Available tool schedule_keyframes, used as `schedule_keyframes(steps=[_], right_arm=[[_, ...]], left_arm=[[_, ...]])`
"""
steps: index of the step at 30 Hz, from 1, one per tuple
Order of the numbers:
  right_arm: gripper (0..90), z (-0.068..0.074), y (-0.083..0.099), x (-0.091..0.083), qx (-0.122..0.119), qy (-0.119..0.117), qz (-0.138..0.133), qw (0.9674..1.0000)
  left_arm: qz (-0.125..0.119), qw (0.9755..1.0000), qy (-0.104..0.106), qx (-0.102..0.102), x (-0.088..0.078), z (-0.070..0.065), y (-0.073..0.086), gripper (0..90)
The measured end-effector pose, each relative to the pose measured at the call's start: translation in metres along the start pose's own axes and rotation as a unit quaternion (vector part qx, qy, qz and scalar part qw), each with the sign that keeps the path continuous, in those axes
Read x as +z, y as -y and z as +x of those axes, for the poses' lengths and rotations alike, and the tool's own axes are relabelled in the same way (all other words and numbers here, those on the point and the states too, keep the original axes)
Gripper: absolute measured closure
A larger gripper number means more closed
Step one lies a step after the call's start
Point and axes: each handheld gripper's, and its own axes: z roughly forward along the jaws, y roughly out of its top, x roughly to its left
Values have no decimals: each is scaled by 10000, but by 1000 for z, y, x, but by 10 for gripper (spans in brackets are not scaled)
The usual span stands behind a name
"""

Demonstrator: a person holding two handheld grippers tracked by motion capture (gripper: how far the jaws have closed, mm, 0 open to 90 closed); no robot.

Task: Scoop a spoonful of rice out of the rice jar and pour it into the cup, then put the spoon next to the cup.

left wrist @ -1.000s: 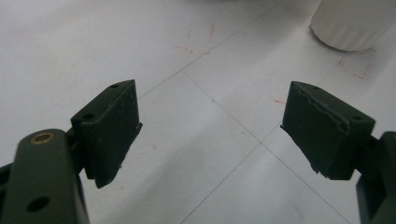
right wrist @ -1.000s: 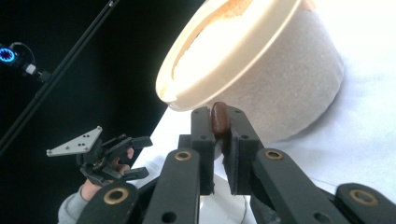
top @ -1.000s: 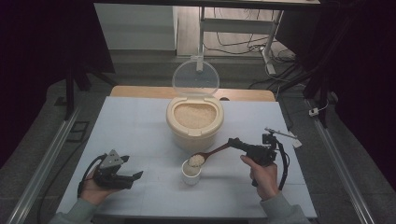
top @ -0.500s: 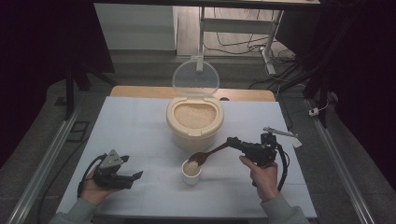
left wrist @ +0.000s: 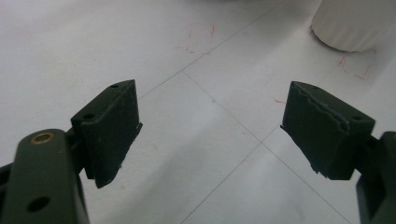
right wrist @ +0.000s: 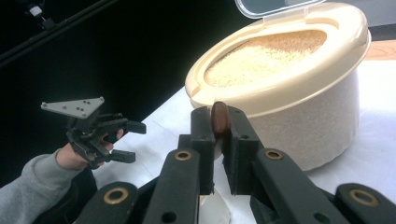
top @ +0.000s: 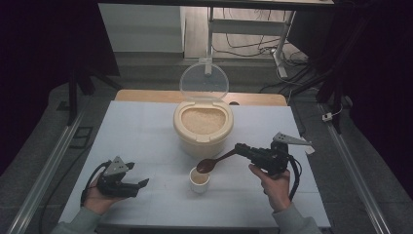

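brown spoon [top: 210, 164] tilted above small white cup [top: 199, 181]

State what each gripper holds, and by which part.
Right gripper clamps the brown spoon by its handle end; the left gripper is open, holding nothing.

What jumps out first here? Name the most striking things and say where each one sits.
The cream round plastic container full of pale grain stands mid-table, its clear round lid hinged upright behind it. In front of it sits a small white cup, with the bowl of a dark brown wooden spoon just above its rim, the handle clamped in the right gripper. The left gripper rests open at the table's near left.
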Motion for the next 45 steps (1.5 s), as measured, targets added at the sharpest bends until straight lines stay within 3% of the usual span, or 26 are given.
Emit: schedule_keyframes(steps=[8,18,24,29,36,45], right_arm=[[832,-6,0,-5,142,-41,-91,9998],[832,-17,-9,-36,206,-44,-267,9994],[832,-23,-12,-49,205,-8,-64,9998],[832,-24,-13,-50,179,-38,230,9996],[831,-22,-12,-42,144,-117,637,9978],[831,-22,-9,-23,94,-187,1197,9926]], left_arm=[[5,10000,-10,-5,0,0,0,188],[-16,10000,-21,-11,-1,1,0,189],[-14,10000,-19,-7,0,1,0,188],[-5,10000,-24,7,0,1,0,188],[1,10000,-23,10,0,1,0,189],[5,10000,-26,17,0,1,0,189]])
